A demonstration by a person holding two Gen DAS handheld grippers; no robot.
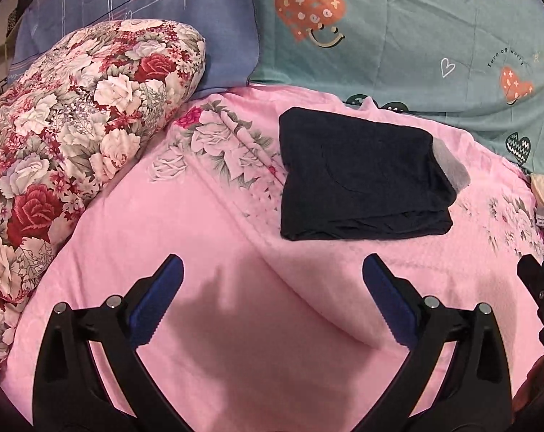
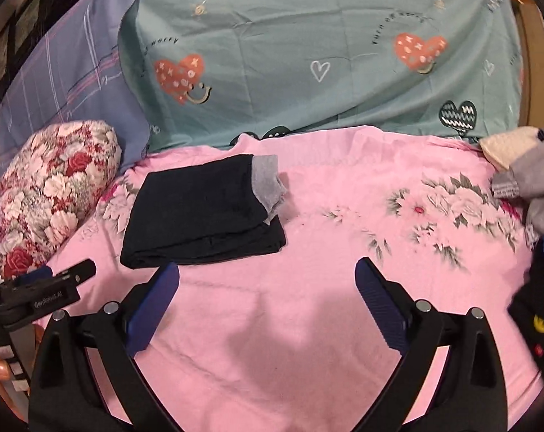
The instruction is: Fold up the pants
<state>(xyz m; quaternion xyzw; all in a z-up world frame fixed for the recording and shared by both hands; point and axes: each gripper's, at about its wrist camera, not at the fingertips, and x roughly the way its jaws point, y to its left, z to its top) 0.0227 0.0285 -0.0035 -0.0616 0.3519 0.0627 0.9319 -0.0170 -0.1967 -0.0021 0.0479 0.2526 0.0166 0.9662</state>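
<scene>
Underneath, pink floral blanket [image 2: 308,324]; teal heart-print sheet [image 2: 308,36] behind

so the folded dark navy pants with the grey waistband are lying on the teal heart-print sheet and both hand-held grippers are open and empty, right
Not quite. The folded dark navy pants with the grey waistband lie on the pink floral blanket, not the teal heart-print sheet behind it, as the right wrist view shows. Both the left hand-held gripper and right hand-held gripper are open and empty.
</scene>
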